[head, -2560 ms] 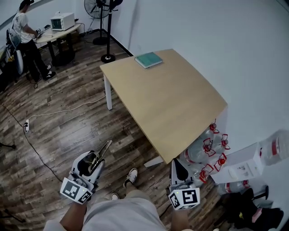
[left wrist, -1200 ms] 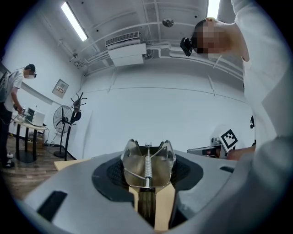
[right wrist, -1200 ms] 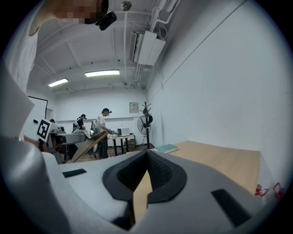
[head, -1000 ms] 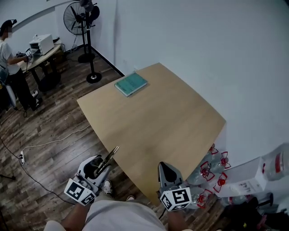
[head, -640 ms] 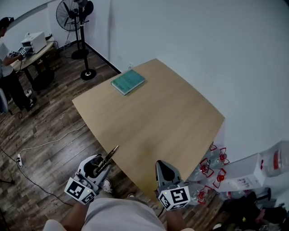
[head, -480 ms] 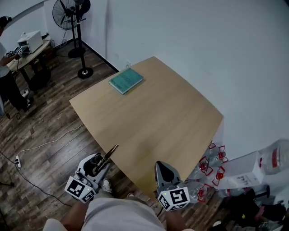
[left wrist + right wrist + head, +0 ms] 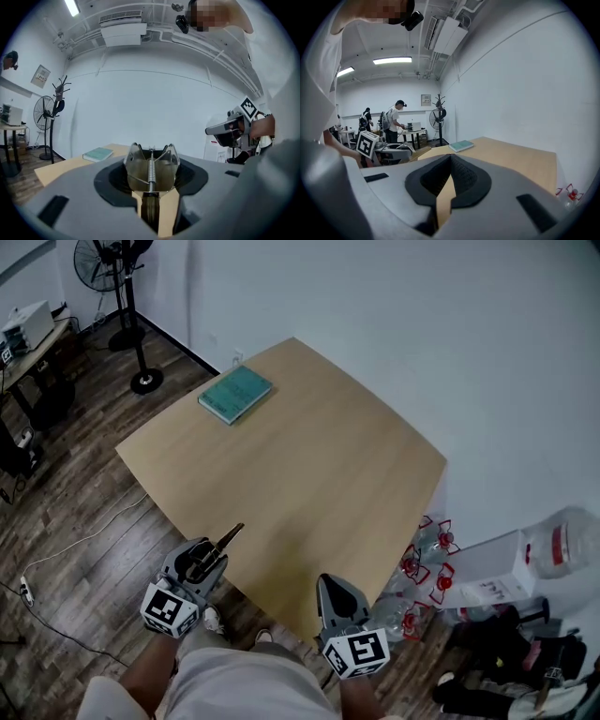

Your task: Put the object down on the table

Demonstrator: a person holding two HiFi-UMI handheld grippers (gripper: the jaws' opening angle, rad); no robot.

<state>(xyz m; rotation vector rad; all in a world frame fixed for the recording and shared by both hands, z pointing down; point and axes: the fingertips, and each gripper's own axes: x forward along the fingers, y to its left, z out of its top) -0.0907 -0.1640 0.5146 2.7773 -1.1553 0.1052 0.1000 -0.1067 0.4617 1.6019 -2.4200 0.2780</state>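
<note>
- Hidden parts first: in the left gripper view the lower half of the spring-loaded metal tool [image 7: 140, 171] sinks out of sight between the grey jaws, so you cannot tell its full shape or what kind of tool it is.
- Your left gripper [image 7: 208, 555] is clamped on that tool, with a jaw pressing on each side of it.
- From the head view only a thin, dark, tapering end of the tool sticks out. It slants across the near edge of the table [image 7: 309, 456], while the gripper itself is over the wood-plank floor [image 7: 84, 512].
- You cannot tell whether that end touches the tabletop.
- What shows of the tool is dull brass-coloured sheet metal with two rounded ears at the top and a bright coil spring running down its middle.
- Your right gripper [image 7: 330, 585] has its jaws brought together to a point, with nothing between the ribbed black pads. It sits at the table's near edge.
- The tabletop is pale, smooth, matt wood with one curved side.
- A flat teal book [image 7: 234, 394] lies near the table's far corner, well apart from both grippers.
- Clear plastic bottles with red handles [image 7: 427, 554] are half hidden under the table's right edge.
- The standing fan [image 7: 117, 254] is cut off by the frame's top.
</note>
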